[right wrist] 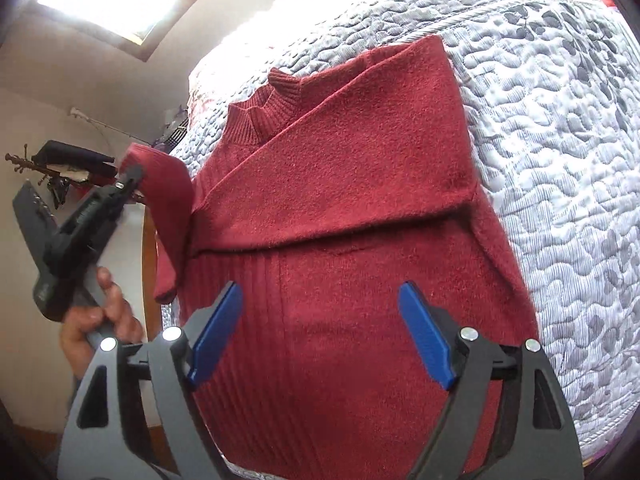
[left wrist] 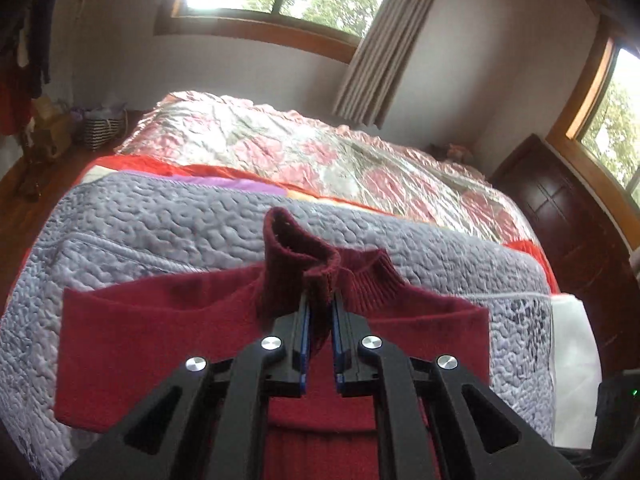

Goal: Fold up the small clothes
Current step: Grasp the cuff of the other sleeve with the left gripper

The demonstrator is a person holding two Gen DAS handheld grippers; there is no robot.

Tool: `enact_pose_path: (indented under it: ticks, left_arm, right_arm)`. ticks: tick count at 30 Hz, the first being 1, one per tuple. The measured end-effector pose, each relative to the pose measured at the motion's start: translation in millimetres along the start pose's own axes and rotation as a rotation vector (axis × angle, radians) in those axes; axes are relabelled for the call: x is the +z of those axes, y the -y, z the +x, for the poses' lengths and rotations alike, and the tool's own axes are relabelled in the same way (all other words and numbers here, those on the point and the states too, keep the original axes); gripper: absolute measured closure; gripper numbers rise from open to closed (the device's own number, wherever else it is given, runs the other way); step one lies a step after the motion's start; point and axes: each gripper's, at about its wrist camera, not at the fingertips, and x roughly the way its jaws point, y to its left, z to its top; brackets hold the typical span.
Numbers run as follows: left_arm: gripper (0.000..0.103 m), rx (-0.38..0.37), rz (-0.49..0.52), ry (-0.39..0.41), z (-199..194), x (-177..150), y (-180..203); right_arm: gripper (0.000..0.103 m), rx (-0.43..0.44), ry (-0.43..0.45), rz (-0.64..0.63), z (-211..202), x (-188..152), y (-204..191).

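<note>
A dark red knitted sweater (right wrist: 340,208) lies on the grey quilted bedspread (right wrist: 560,140). The left gripper (left wrist: 320,304) pinches its raised sleeve cuff (left wrist: 296,240); the right gripper (right wrist: 320,332) hovers above the sweater's ribbed body, jaws wide apart.

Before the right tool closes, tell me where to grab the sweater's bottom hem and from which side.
Take the sweater by its near hem, at the ribbed strip below the open right tool. Come in low from the bed's near edge, one finger under the cloth: it lies flat on the quilt, so only that edge offers a lip. The left tool already holds the sleeve cuff.
</note>
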Motion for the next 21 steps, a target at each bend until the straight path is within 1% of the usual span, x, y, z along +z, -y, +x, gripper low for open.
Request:
enact_pose_path:
  ticks: [2,4,7,8,9,10,11,12,13,15,17,21]
  left_arm:
    - [0.094,-0.005,0.047,-0.064,32,-21,20]
    - [0.095,-0.007,0.07,-0.125,58,-40,33]
    - [0.093,0.006,0.088,-0.175,79,-60,40]
    - [0.085,0.012,0.093,-0.181,80,-63,42]
    - [0.07,0.009,0.097,-0.183,79,-64,42]
    - [0.06,0.01,0.102,-0.177,75,-65,41]
    - [0.041,0.013,0.104,-0.153,68,-66,41]
    - [0.03,0.011,0.106,-0.125,59,-67,39]
    - [0.028,0.011,0.109,-0.109,50,-66,37]
    - [0.025,-0.002,0.104,-0.122,37,-65,31]
    - [0.024,-0.006,0.069,-0.138,20,-70,18]
    - [0.022,0.028,-0.01,-0.161,-23,-92,-16]
  right_arm:
    - [0.021,0.021,0.0,0.012,5,14,4]
    - [0.021,0.036,-0.002,0.015,13,29,4]
    - [0.021,0.088,-0.028,0.014,29,54,0]
    - [0.021,0.118,-0.043,0.009,36,62,-2]
    - [0.021,0.144,-0.06,0.006,44,71,-4]
    - [0.021,0.164,-0.073,0.009,53,78,-5]
    - [0.021,0.186,-0.087,0.017,62,85,-6]
    - [0.022,0.211,-0.11,0.031,73,92,-5]
    - [0.025,0.237,-0.133,0.05,84,98,-5]
    - [0.033,0.287,-0.177,0.096,108,104,-3]
    - [0.042,0.296,-0.209,0.106,127,107,-4]
    - [0.042,0.274,-0.242,0.085,150,107,-7]
